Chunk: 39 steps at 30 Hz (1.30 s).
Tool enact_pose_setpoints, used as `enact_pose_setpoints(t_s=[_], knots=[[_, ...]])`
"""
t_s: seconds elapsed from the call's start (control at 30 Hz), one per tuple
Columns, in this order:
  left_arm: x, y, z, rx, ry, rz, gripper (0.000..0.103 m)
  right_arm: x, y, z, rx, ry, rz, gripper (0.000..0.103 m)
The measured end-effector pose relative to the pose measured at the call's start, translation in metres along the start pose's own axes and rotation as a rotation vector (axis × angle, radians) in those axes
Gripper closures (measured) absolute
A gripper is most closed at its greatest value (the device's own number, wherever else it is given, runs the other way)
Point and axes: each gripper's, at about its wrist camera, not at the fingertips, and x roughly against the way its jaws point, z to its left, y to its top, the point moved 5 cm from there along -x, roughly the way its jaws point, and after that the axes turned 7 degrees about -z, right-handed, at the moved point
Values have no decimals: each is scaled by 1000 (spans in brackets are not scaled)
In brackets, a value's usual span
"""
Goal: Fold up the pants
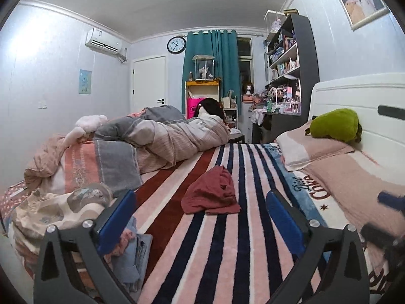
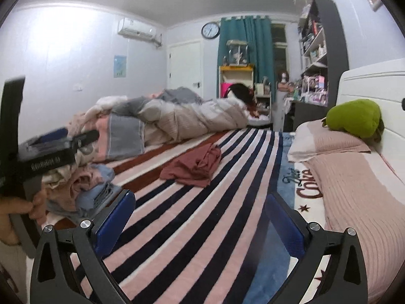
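Crumpled red pants [image 1: 211, 194] on the striped bed [image 1: 227, 253] — ahead at 12 o'clock, untouched.
Soft, light, floppy; best pinched at waistband corners. Left gripper [image 1: 201, 221] and right gripper [image 2: 202, 221] — jaws fully apart, holding nothing.

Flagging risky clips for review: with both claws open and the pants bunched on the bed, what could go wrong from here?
1. The dark red crumpled pants lie in overlapping layers, so a claw might pinch several at once.
2. The heap of folded pastel clothes sits close beside the left claw; a sweep may topple it.
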Motion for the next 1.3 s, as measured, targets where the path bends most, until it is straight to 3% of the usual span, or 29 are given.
enact_pose_setpoints(t_s=[0.37,1.3], knots=[[0,-14,0,-33,25,35,2,3,1,-1,-16,-36,-43,1],[7,-12,18,-5,71,4,2,-3,-4,11,26,-4,-25,1]])
